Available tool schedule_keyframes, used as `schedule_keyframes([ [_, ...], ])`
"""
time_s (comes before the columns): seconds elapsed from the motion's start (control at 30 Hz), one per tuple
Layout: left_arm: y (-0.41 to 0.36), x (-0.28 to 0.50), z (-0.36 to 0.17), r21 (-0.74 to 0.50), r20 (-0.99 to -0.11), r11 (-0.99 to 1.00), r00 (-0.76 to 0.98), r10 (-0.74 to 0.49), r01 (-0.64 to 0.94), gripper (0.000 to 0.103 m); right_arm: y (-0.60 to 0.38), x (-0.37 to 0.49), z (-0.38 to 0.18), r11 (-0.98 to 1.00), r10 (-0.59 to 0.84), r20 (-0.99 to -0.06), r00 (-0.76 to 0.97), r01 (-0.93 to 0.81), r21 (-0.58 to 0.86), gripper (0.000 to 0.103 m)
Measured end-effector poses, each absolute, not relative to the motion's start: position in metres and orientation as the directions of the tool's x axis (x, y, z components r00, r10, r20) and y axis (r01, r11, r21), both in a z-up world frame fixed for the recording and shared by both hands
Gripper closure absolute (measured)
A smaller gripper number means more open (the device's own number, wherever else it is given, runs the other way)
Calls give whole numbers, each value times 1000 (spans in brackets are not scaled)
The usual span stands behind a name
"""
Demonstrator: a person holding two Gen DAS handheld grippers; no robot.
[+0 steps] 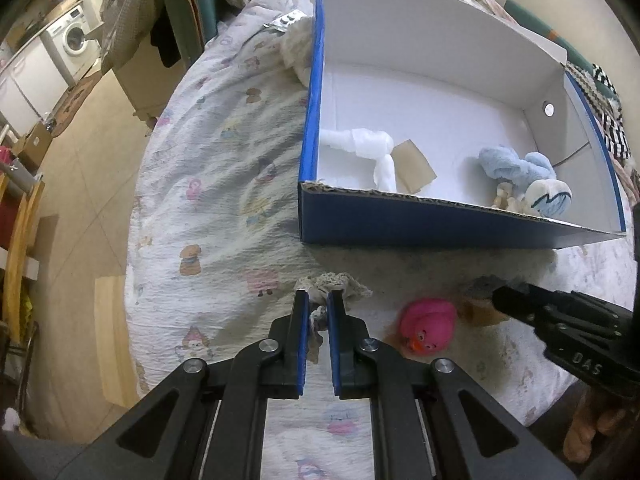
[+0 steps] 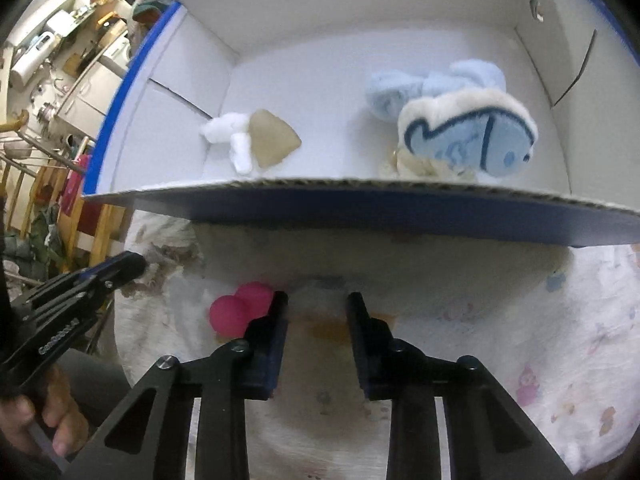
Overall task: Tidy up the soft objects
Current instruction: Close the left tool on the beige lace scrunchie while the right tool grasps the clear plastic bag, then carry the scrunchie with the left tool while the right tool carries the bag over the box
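My left gripper (image 1: pixel 318 296) is shut on a cream crocheted cloth (image 1: pixel 340 284) lying on the bedspread in front of the blue box (image 1: pixel 400 222). A pink rubber duck (image 1: pixel 428 326) lies to its right; it also shows in the right wrist view (image 2: pixel 240 308). My right gripper (image 2: pixel 316 300) is open and empty, low over the bedspread just right of the duck, over a blurred brown and grey object (image 2: pixel 320 322). In the box lie a white cotton roll (image 1: pixel 368 146), a tan pad (image 1: pixel 414 164) and a light blue plush fish (image 2: pixel 464 136).
The box (image 2: pixel 360 196) sits on a printed bedspread (image 1: pixel 224 200) whose left edge drops to the floor. A cream knitted item (image 1: pixel 298 50) lies behind the box's left wall. A striped cloth (image 1: pixel 612 120) lies right of the box. A washing machine (image 1: pixel 72 40) stands far left.
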State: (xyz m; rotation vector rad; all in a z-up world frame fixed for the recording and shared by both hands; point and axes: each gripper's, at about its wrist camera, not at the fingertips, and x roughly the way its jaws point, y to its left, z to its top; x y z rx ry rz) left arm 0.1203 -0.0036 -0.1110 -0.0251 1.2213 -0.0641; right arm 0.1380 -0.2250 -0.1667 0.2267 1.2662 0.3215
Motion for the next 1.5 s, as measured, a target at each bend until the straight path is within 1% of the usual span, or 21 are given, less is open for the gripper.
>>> schedule_keyframes([
  [0.23, -4, 118, -107, -43, -933, 998, 355, -53, 34, 94, -233, 131, -148, 925, 380, -866, 326, -124, 359, 74],
  [0.63, -2, 105, -106, -1, -929, 999, 371, -15, 36, 94, -233, 116, -137, 931, 364, -865, 345, -159, 328, 74],
  [0.83, -1, 92, -97, 6, -915, 1000, 403, -2, 17, 94, -232, 106, -128, 935, 353, -859, 370, -174, 309, 74],
  [1.07, 3, 75, -77, 21, -874, 1000, 486, 28, -19, 94, -240, 93, -114, 935, 355, -840, 410, -175, 309, 74],
  [1.23, 9, 69, -76, 33, -876, 997, 478, 62, -69, 94, -249, 78, -100, 930, 366, -815, 449, -157, 331, 74],
  [1.37, 9, 58, -56, 46, -832, 995, 548, 86, -85, 94, -258, 66, -83, 926, 375, -782, 498, -156, 344, 74],
  [1.5, 2, 50, -32, 86, -760, 992, 638, 125, -92, 94, -270, 60, -67, 926, 367, -745, 557, -139, 352, 74],
])
